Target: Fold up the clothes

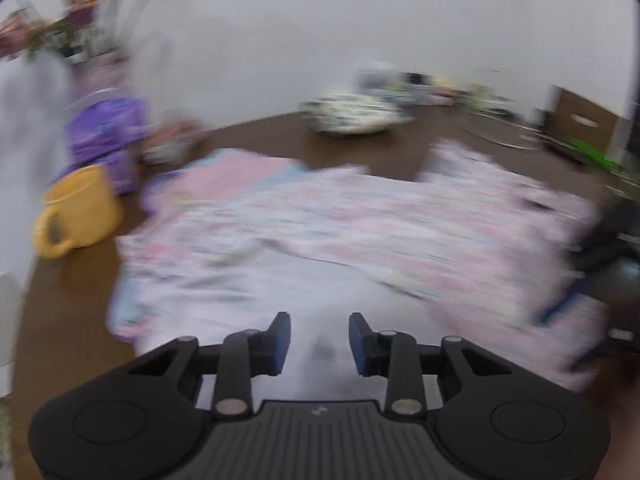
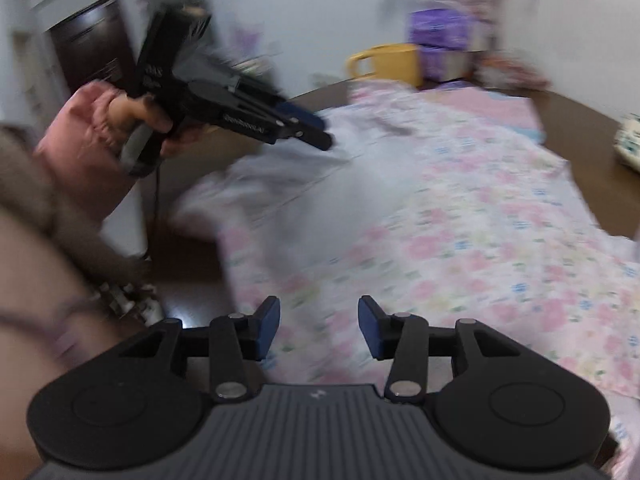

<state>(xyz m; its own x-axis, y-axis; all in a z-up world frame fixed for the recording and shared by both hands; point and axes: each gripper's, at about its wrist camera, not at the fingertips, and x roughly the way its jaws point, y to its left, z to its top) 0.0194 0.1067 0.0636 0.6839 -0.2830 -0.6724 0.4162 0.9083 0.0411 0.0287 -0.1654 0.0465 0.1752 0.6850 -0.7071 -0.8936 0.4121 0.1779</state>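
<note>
Left gripper (image 1: 319, 338): fingers apart, holding nothing, garment (image 1: 360, 224) under its tips.
Right gripper (image 2: 319, 328): wide, empty, over garment.
Mug (image 1: 80, 210): far left of left gripper.

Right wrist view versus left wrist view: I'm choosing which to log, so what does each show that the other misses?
Only the right wrist view shows the person's hand holding the left gripper, seen from the side over the pale fabric. Only the left wrist view shows a patterned bowl on the table's far side. Both show the floral garment spread on the dark table, the yellow mug, and open jaws.
</note>
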